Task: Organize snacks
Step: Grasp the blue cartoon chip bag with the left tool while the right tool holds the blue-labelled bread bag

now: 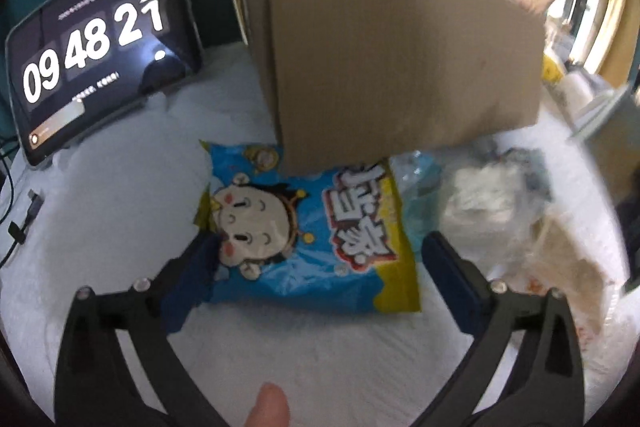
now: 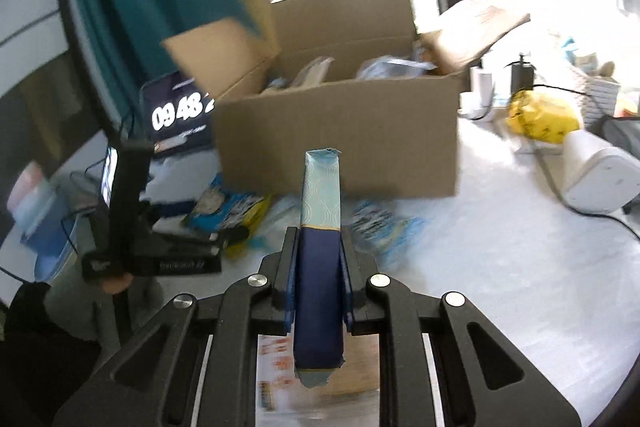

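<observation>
Snack bar (image 2: 320,227) pinched by right gripper (image 2: 318,239) fingers, left gripper (image 1: 320,259) fingers spread — over blue bag (image 1: 304,227)

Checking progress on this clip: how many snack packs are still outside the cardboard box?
At least 3: a blue cartoon snack bag on the table between the open left gripper fingers, a navy bar clamped in the right gripper, a blurred pale packet beside the box. Others may be hidden.

The snack bag (image 1: 308,227) is bright blue with yellow edges and a cartoon face. The slim packet (image 2: 320,227) is navy below and pale teal with a wave pattern above. The cardboard box (image 2: 340,139) is plain brown, the bench (image 1: 120,207) white, the tablet (image 1: 100,47) dark with white digits.
</observation>
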Action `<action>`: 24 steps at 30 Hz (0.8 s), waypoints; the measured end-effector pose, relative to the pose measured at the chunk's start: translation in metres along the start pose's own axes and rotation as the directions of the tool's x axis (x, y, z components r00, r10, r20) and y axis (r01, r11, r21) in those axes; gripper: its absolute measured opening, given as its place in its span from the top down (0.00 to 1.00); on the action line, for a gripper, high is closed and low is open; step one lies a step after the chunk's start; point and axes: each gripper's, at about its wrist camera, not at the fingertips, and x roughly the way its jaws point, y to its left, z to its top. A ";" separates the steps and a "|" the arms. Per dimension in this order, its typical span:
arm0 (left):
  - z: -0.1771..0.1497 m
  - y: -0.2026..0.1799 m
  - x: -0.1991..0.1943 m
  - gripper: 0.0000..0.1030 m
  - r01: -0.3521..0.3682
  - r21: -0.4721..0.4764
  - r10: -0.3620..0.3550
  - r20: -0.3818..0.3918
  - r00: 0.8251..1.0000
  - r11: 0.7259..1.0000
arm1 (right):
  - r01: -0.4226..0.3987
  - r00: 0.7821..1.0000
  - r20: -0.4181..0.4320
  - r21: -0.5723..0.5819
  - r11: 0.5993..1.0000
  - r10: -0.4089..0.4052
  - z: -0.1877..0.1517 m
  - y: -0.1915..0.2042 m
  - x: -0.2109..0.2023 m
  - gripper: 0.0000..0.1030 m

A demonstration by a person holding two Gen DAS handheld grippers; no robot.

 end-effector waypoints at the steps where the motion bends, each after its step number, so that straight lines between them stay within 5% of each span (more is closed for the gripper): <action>1: 0.001 -0.002 0.006 0.01 -0.017 0.014 0.018 -0.031 0.999 1.000 | 0.012 1.000 0.003 0.014 1.000 -0.012 0.002 -0.009 0.000 0.82; 8: 0.002 -0.003 0.009 0.02 -0.026 0.033 0.027 -0.044 0.999 0.999 | 0.030 1.000 -0.002 0.114 0.993 -0.030 -0.001 -0.048 0.003 0.82; 16: -0.020 -0.004 -0.020 0.29 -0.025 0.042 0.026 -0.010 1.000 0.999 | 0.034 0.999 0.001 0.116 0.993 -0.034 -0.006 -0.052 -0.001 0.82; 24: -0.046 -0.001 -0.061 0.31 0.065 -0.008 -0.065 0.016 0.998 0.998 | 0.034 0.999 0.010 0.094 0.995 -0.035 -0.002 -0.037 -0.010 0.82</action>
